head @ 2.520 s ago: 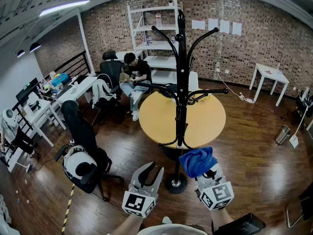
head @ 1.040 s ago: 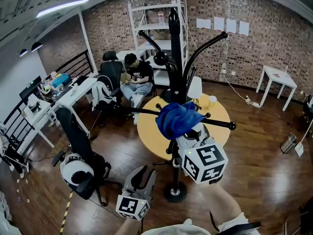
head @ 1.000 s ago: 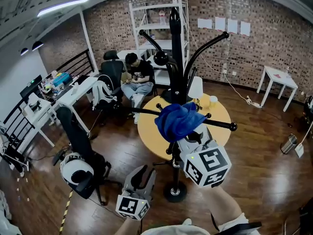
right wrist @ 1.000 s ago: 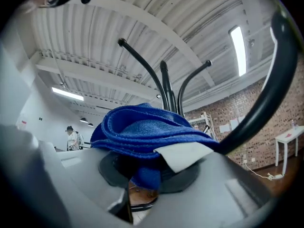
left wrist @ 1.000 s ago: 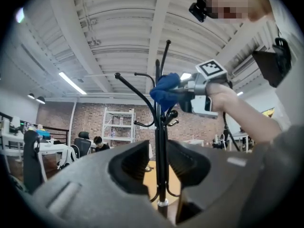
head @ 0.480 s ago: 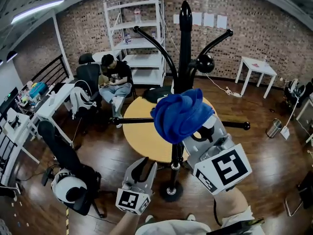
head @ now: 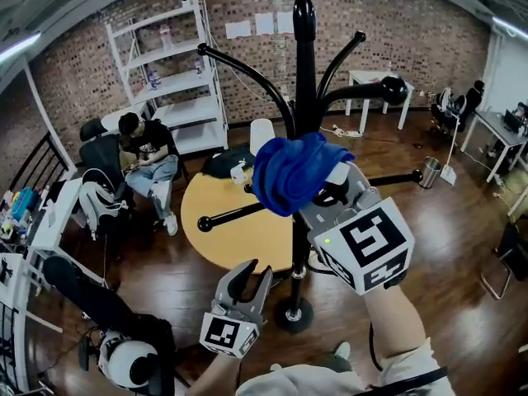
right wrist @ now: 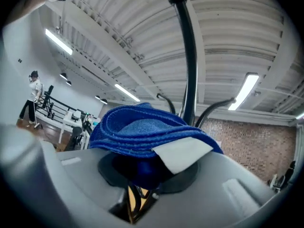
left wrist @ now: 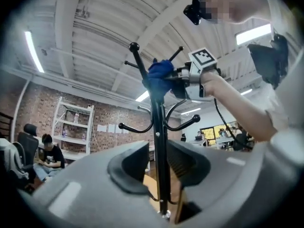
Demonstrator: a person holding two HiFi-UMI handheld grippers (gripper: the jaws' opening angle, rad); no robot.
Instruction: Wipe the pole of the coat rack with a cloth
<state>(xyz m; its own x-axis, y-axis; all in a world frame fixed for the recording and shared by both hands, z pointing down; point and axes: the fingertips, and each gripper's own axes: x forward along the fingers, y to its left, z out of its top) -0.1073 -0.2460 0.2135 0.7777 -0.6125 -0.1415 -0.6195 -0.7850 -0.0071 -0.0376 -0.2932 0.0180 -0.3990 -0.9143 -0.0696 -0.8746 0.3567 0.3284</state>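
Observation:
A black coat rack stands on the wood floor, its pole rising to a rounded top with curved hooks. My right gripper is raised high and shut on a bunched blue cloth, which is pressed against the upper pole just below the hooks. In the right gripper view the cloth fills the jaws and the pole rises behind it. My left gripper hangs low near the rack's base, open and holding nothing. In the left gripper view the pole shows between the open jaws, farther off.
A round yellow table stands just behind the rack. A seated person and office chairs are at the left, with white shelves against the brick wall. A white table and a bin stand at the right.
My right gripper has lifted the blue cloth from near the base up to the upper pole. The head view has swung round to the right. The left gripper stays low and open.

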